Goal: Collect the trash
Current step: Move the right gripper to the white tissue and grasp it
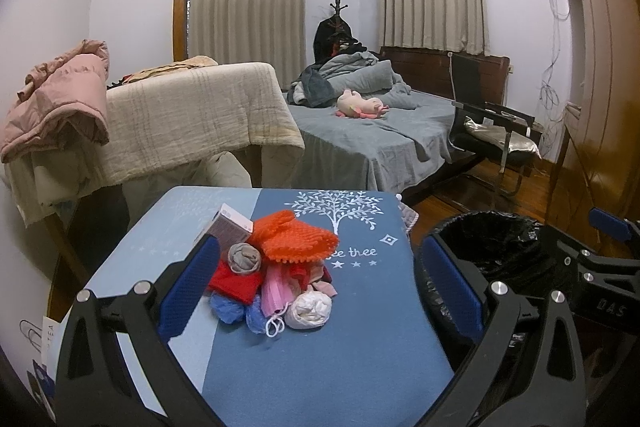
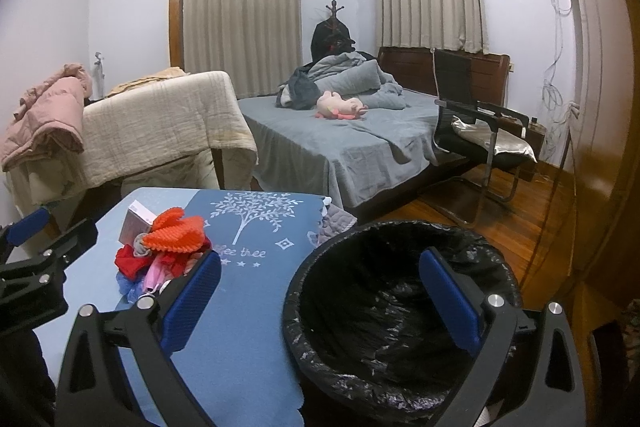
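- Clearly, the collecting has not started, I judge: the trash pile [image 1: 276, 271] lies whole on the blue tablecloth [image 1: 320, 367], near the table's left edge, and the trash bin [image 2: 384, 311] with its black liner seems empty.
- The left gripper [image 1: 316, 291] is above the pile with jaws wide apart, holding nothing.
- The right gripper [image 2: 320, 299] is also spread open and empty, between the table's right edge and the bin.
- The next move probably calls for lowering the left gripper onto one top piece, maybe the white crumpled ball [image 1: 308, 311] or the orange bristly glove [image 1: 294, 239], and closing gently, because the soft pieces are tangled.
- The left wrist view shows the pile fully, also a pink face mask [image 1: 274, 293] and a small carton [image 1: 230, 225]; the right wrist view hides part of it behind a finger.
- The right wrist view shows the bin's inside; the left one shows only its rim.
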{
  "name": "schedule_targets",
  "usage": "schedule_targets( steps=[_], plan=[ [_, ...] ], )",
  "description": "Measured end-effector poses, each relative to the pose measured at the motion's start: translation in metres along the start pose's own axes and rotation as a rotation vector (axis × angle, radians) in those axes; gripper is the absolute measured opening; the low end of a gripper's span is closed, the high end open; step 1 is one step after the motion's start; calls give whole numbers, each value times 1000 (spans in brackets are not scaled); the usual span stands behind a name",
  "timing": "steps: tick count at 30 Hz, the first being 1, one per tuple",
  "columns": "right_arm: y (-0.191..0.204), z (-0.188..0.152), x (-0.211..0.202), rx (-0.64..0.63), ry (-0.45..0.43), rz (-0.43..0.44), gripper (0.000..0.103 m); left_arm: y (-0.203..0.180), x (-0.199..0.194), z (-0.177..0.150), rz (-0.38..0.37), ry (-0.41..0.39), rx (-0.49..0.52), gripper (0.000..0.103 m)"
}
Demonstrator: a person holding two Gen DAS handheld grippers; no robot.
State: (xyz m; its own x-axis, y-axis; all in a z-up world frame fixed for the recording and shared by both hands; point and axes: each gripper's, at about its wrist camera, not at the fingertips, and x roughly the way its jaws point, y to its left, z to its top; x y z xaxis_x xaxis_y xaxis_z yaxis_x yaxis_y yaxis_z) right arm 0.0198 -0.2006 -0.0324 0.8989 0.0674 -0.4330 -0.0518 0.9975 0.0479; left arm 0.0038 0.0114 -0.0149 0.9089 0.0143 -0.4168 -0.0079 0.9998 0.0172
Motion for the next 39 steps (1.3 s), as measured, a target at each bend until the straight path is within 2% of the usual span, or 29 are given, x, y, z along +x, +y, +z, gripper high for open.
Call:
schedule_targets(
  steps=[7,16,21,28,31,39],
  plan=[
    [24,-2,26,-12,12,38,97,29,19,-10,49,11,-26,98],
    [60,-19,74,-39,48,106,97,74,50,-35,167,34,-15,98],
    [86,-38,109,-54,90,147,95,89,70,-49,182,41,-3,98],
    [121,-61,146,-102,151,189,92,108,100,-69,140,94,-34,98],
    [132,-65,155,-120,173,203,91,114,109,-78,149,127,-52,98],
    [151,-75,181,-137,270,254,81,136,123,-87,183,174,-110,98]
  ],
)
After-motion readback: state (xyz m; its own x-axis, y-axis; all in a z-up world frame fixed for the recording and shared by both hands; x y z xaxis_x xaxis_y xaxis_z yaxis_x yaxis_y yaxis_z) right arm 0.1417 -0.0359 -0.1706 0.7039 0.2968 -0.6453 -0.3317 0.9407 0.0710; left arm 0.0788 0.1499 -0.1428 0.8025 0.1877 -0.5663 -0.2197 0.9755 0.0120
